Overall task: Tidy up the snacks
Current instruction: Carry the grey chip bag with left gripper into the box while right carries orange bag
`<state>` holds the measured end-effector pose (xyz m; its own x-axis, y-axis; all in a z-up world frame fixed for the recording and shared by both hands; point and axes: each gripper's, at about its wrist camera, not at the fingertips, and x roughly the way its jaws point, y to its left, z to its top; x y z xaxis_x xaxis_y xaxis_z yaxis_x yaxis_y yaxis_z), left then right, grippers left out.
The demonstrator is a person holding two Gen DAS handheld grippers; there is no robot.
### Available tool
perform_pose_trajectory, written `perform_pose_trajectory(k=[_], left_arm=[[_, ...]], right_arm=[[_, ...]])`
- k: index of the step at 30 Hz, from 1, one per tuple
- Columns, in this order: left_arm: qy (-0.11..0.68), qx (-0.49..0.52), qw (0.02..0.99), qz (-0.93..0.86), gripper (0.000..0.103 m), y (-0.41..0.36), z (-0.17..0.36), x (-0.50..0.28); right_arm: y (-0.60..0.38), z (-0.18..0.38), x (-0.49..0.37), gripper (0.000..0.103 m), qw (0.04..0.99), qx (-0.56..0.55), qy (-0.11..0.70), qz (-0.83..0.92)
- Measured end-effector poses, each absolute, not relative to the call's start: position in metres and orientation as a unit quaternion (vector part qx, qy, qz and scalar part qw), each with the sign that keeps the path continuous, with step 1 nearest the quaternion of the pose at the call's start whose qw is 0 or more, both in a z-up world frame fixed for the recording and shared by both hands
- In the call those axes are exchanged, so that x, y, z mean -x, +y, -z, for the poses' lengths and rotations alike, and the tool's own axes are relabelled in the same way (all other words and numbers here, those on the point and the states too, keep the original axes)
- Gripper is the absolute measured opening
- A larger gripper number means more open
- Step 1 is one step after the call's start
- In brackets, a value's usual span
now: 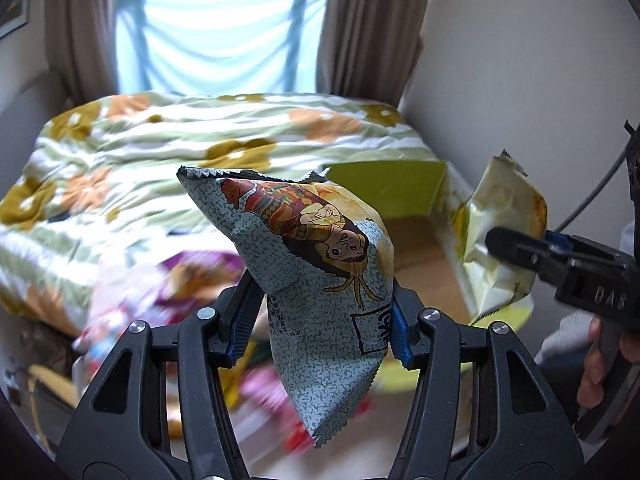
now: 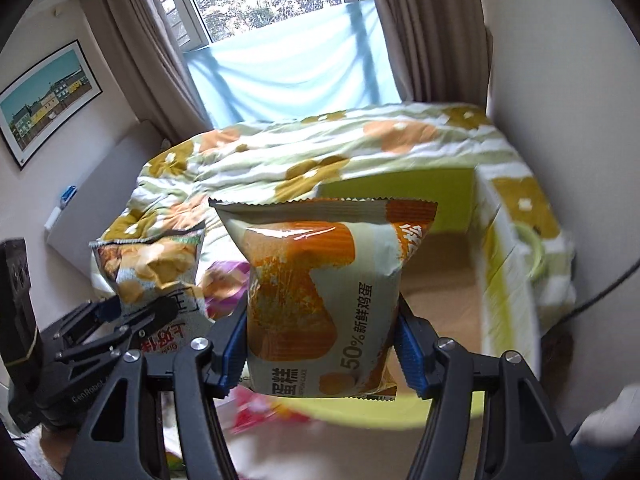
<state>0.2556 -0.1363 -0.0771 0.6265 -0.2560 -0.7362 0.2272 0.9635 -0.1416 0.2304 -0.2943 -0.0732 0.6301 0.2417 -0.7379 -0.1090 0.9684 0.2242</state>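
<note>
My left gripper [image 1: 320, 316] is shut on a grey speckled chip bag [image 1: 320, 280] with a cartoon figure, held in the air above the bed; the same bag shows in the right wrist view [image 2: 152, 272], with the left gripper [image 2: 140, 312] below it. My right gripper [image 2: 322, 344] is shut on an orange and pale green cake packet [image 2: 320, 292], held up in front of an open green cardboard box [image 2: 400, 196]. In the left wrist view the right gripper [image 1: 504, 244] holds that packet [image 1: 500, 240] over the box [image 1: 392, 188].
Several loose snack packets [image 1: 192, 292] lie blurred on the bed below the grippers. The bed has a floral quilt [image 1: 200, 136]. A wall [image 1: 520, 80] is close on the right, a curtained window [image 1: 220, 40] behind. A cable [image 1: 592, 196] runs by the right gripper.
</note>
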Motion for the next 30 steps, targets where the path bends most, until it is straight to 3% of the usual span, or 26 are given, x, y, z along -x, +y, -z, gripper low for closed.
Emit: perform_pose_trajectory(k=[8, 17, 19, 22, 30], left_arm=[[0.457, 0.005, 0.877, 0.151, 0.052, -0.232, 0.11, -0.353], [0.518, -0.019, 0.839, 0.165, 0.053, -0.273, 0.17, -0.407], [0.527, -0.031, 0.832, 0.168, 0.061, -0.277, 0.179, -0.418], [0.526, -0.047, 0.835, 0.157, 0.103, -0.279, 0.185, -0.426], [0.51, -0.071, 0.844, 0.151, 0.102, -0.256, 0.174, -0.406]], right_arm=[[-0.354, 0.089, -0.301, 0.059, 0.89, -0.075, 0.439, -0.091], [-0.38, 0.125, -0.343, 0.059, 0.868, -0.078, 0.485, -0.077], [-0.382, 0.13, -0.348, 0.059, 0.865, -0.08, 0.492, -0.067], [-0.384, 0.137, -0.354, 0.059, 0.859, -0.08, 0.502, -0.063], [-0.38, 0.146, -0.352, 0.059, 0.856, -0.067, 0.511, -0.05]])
